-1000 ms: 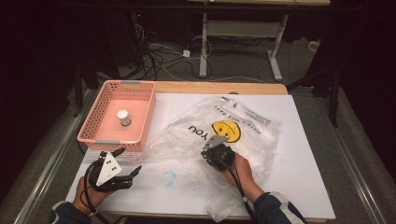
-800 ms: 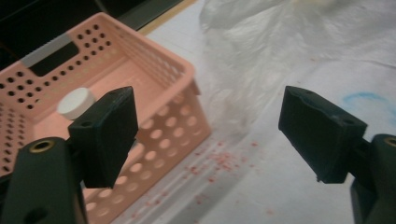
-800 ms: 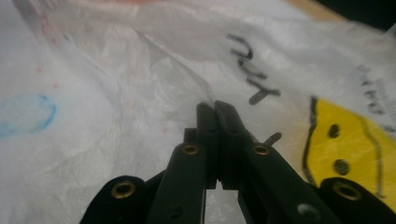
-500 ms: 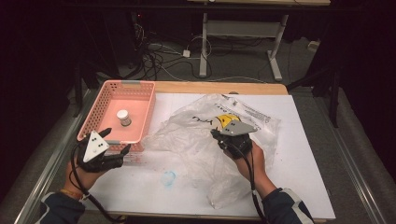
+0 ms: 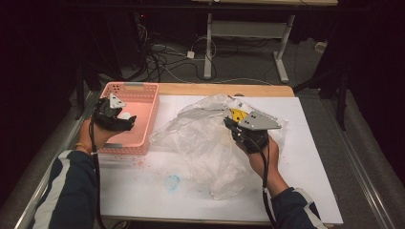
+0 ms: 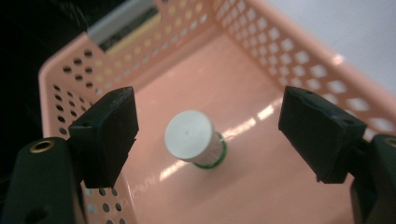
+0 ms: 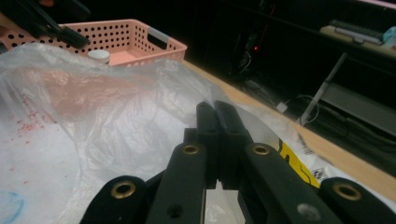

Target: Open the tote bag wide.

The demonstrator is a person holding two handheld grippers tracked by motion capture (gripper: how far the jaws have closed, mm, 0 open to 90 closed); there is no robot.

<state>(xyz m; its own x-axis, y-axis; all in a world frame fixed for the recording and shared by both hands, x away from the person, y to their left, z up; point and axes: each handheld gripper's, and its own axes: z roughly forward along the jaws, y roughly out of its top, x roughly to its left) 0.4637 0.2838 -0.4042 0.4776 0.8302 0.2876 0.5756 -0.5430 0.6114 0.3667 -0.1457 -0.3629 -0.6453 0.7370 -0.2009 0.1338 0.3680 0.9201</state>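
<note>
A small bottle with a white cap (image 6: 194,140) stands upright on the floor of the pink perforated basket (image 5: 143,95). My left gripper (image 5: 122,119) hovers over the basket, open, and the bottle sits below the wide gap between its pads (image 6: 109,133) without touching them. My right gripper (image 5: 235,126) is shut on an edge of the clear plastic bag (image 5: 205,143), which it holds raised off the table; a yellow smiley print (image 5: 237,114) shows beside it. In the right gripper view the jaws (image 7: 216,109) meet with the film pinched between them, and the basket (image 7: 140,32) and bottle (image 7: 99,55) lie beyond.
A white sheet (image 5: 310,157) covers the table, with a blue stain (image 5: 172,181) and red specks (image 5: 141,163) near the front. The wooden table edge (image 5: 215,89) runs along the back. Cables and another desk's legs (image 5: 208,52) stand on the dark floor behind.
My left gripper has moved from the table's front left corner forward and up over the basket. My right gripper has risen with the bag, lifting it into a crumpled peak.
</note>
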